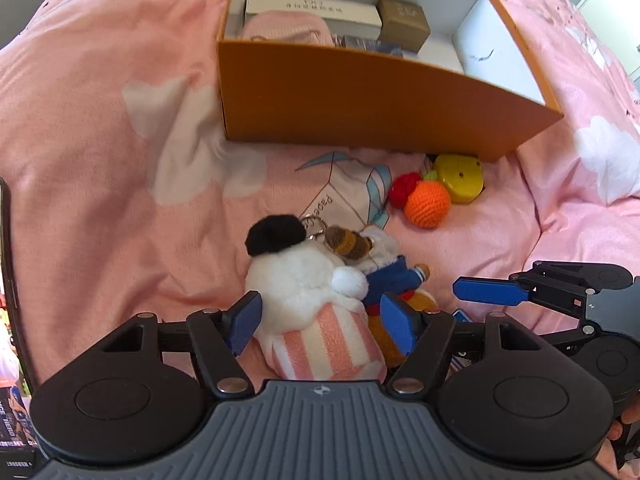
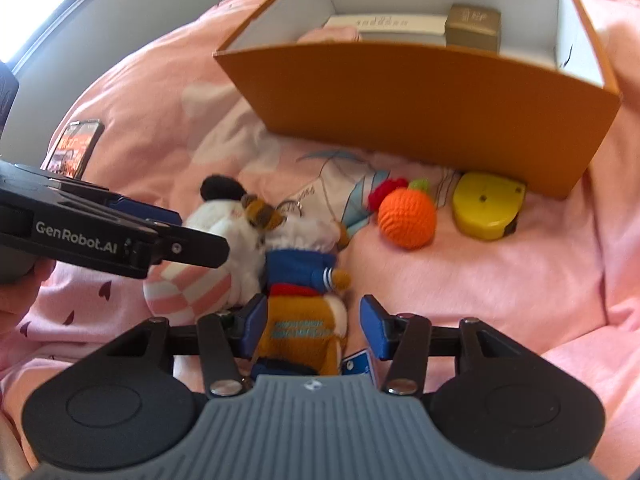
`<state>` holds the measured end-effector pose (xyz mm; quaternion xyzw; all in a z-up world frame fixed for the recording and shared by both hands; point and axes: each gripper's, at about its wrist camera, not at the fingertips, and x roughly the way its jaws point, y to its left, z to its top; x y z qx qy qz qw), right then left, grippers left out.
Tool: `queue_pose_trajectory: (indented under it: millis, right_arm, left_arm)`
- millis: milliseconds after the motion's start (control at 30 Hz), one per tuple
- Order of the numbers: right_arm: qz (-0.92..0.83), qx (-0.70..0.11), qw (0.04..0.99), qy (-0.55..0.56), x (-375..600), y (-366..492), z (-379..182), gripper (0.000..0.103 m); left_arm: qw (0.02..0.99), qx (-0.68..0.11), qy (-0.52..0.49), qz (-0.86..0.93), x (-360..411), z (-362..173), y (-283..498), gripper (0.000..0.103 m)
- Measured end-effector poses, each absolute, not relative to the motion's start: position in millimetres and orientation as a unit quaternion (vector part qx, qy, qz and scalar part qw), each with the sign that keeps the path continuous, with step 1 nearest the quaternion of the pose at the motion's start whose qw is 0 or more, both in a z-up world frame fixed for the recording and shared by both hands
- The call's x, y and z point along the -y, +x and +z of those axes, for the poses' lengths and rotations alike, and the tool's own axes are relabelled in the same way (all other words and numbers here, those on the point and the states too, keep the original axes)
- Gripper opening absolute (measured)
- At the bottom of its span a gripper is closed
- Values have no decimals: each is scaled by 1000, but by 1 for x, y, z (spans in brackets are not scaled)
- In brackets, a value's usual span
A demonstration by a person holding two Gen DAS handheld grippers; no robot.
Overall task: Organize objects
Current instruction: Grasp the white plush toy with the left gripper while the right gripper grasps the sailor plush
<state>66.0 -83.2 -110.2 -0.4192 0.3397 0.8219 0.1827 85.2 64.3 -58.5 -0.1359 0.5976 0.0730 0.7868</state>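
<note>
A white plush with a black ear and pink-striped base [image 1: 308, 304] lies on the pink bedspread, touching a brown plush in a blue jacket [image 2: 304, 280]. My left gripper [image 1: 320, 320] is open, its blue pads on either side of the white plush's striped base. My right gripper [image 2: 312, 324] is open around the brown plush's lower body. An orange crochet ball [image 2: 406, 218] with a red piece and a yellow tape measure [image 2: 486, 206] lie in front of the orange box [image 1: 360, 108]. The box holds a white carton [image 1: 312, 10], a brown box [image 1: 404, 24] and a pink item.
A phone [image 2: 74, 148] lies on the bedspread at the left in the right wrist view. The orange box stands close behind the toys, its near wall tall. A grey wall runs along the far left. Folds of bedspread rise at the right.
</note>
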Motion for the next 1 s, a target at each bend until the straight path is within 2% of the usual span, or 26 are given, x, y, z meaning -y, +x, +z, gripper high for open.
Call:
queue_pose_trajectory:
  millis: [400,600,767,1000]
  right_arm:
    - [795,-384,131,-451,76,52,-145,57]
    - [790,-394,110,-456,74,43,-157,61]
    - [794,-390,111,-453,75,44,-155,54]
    - [808,-385,115,-430,76,58,-135,52]
  left_arm:
    - [775,-626,-33,81,-47,-75,97,79]
    - [767,-634,-67,69,-65,-77,100,73]
    - [767,-630,-104,65,-76,-76,94,69]
    - [796,-592,-104,72,-71,-64,77,65]
